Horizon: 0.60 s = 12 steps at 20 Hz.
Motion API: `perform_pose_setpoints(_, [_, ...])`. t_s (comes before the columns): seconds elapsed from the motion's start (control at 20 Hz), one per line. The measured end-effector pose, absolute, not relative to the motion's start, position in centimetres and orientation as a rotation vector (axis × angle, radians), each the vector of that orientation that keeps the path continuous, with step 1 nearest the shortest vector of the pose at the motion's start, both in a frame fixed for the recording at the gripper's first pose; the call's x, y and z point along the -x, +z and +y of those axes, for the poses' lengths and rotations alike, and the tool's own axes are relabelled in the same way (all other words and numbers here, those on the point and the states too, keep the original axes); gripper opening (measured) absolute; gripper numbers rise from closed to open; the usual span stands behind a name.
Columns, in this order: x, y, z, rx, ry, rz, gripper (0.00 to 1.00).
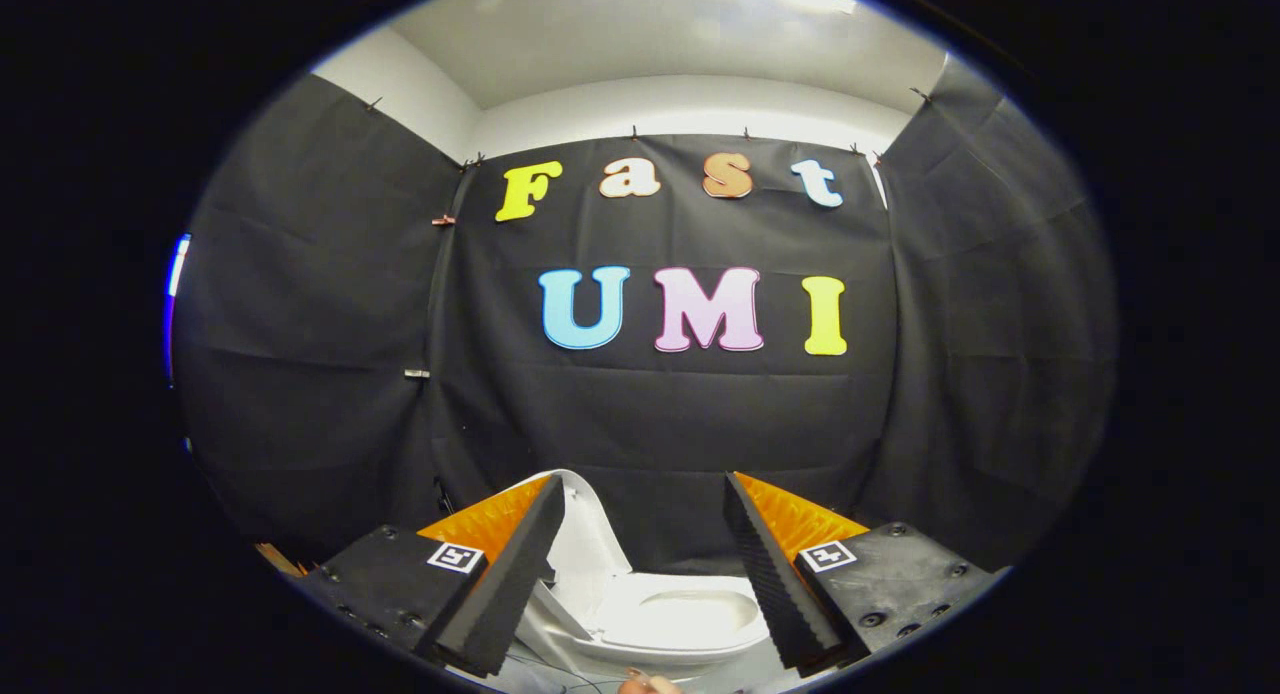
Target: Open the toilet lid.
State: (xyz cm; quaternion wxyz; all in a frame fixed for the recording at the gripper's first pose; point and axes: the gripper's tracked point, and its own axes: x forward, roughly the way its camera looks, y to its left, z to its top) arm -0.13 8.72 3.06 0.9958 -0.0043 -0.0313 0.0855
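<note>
Black cloth [660,414] hangs as the booth's wall on three sides, creased and pinned up with small clips along its top edge, and above it runs a band of white wall and a pale ceiling [690,54] with a bright light patch.

Low down, between the two fingers, sits a white toilet [680,624]. Its lid [585,544] is raised: it stands up and leans toward the left side, just behind the left finger, with its pale inner face turned toward the bowl. The oval seat and the bowl opening lie uncovered and face upward, roughly midway between the fingers and just beyond them.

The gripper [645,569] has its fingers spread wide apart and holds nothing. Each finger is a dark wedge with a ridged inner pad and an orange outer face, mounted on a black block that carries a small square black-and-white marker. The left finger [510,584] overlaps the lid's edge in the view; whether it touches the lid cannot be told. The right finger [775,584] stands clear of the toilet's rim.

At the very bottom, below the bowl, a small part of a person's hand [648,684] peeks in.
</note>
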Motion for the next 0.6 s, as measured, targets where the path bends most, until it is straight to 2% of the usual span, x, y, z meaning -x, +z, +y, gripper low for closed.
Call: perform_pose_setpoints(0.6, [-0.4,2.2,7.4,-0.001,0.162,-0.044,1.0])
